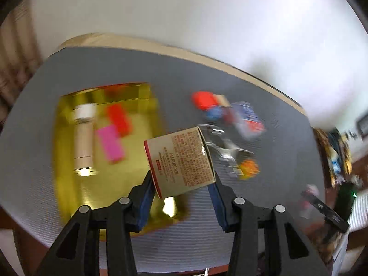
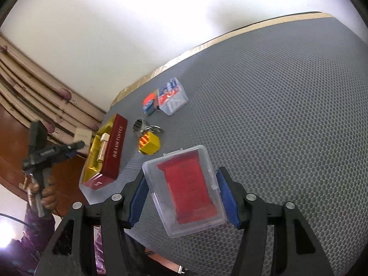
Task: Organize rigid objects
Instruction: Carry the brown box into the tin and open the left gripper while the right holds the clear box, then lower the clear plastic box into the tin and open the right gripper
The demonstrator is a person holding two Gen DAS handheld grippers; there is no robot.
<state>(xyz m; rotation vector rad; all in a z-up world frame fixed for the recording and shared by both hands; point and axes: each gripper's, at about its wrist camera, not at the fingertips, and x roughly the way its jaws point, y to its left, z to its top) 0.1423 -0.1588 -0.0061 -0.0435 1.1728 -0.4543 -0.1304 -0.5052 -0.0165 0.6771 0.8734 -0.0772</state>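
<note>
Yellow block (image 2: pixel 149 145) beside gold tin (image 2: pixel 116 143)

My left gripper (image 1: pixel 181 185) clamps a tilted beige carton (image 1: pixel 180 162); my right gripper (image 2: pixel 181 197) pinches a clear case (image 2: pixel 184 193) with red contents.

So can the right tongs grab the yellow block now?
Probably not yet. The right tongs are already shut on the clear plastic case with the red card inside, so they're full. The yellow block sits uncovered on the grey mat just ahead, so the way looks free once the case is put down.
</note>
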